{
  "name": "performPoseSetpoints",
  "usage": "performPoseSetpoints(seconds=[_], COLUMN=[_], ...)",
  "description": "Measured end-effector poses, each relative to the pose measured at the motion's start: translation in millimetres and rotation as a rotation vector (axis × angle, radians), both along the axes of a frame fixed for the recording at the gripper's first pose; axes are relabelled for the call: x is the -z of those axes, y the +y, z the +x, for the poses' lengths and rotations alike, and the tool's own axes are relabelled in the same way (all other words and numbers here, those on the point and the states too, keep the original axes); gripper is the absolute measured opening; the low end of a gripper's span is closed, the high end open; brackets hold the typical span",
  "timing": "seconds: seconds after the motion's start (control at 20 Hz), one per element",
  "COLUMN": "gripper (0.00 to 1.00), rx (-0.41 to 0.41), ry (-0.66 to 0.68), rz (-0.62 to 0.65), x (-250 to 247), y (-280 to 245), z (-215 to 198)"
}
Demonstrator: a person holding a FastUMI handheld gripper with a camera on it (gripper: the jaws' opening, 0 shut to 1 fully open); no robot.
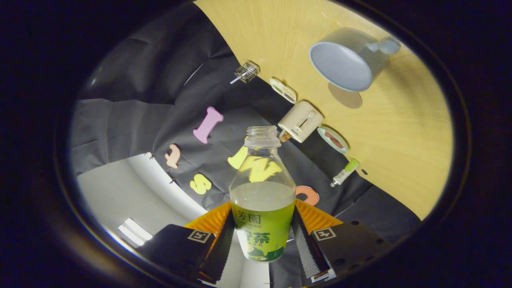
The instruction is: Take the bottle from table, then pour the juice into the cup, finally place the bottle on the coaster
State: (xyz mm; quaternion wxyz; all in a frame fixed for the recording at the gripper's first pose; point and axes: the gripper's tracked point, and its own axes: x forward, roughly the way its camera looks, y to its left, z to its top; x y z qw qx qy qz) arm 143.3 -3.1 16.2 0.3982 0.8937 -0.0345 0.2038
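I see the bottle (262,200) clearly: clear plastic, cap off, mouth open, with a green label wrapped around its lower body and a pale, cloudy juice filling it up to roughly the shoulder, just above the label's top edge. It sits right between my fingers (216,240), one pressing on each side of the labelled part, so the gripper (262,244) is closed down to the bottle's width and has firm hold of it. The neck points straight ahead, away from the fingers. My whole view is rolled over, so the wooden surface (400,132) runs slantwise beyond the bottle. On it, well beyond the fingers, stands the cup (346,60), pale grey-blue with a handle, its open mouth facing me and looking empty inside. Along the edge of the surface nearer the bottle I make out a small cream appliance (301,121), a round coaster (333,140), and a little tube (345,172).
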Motion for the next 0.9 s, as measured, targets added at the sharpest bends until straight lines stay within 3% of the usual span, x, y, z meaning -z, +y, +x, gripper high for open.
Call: performPoseSetpoints(seconds=[0.2,0.45,0.65,0.9], gripper=[0.77,0.77,0.77,0.78], rx=[-0.003,-0.012,-0.018,0.048], ry=[0.039,0.197,0.209,0.269], rz=[-0.084,-0.373,-0.514,-0.929], x=[16.9,70.1,82.6,96.7], y=[11.5,24.0,34.3,44.1], z=[7.1,5.2,5.3,3.2])
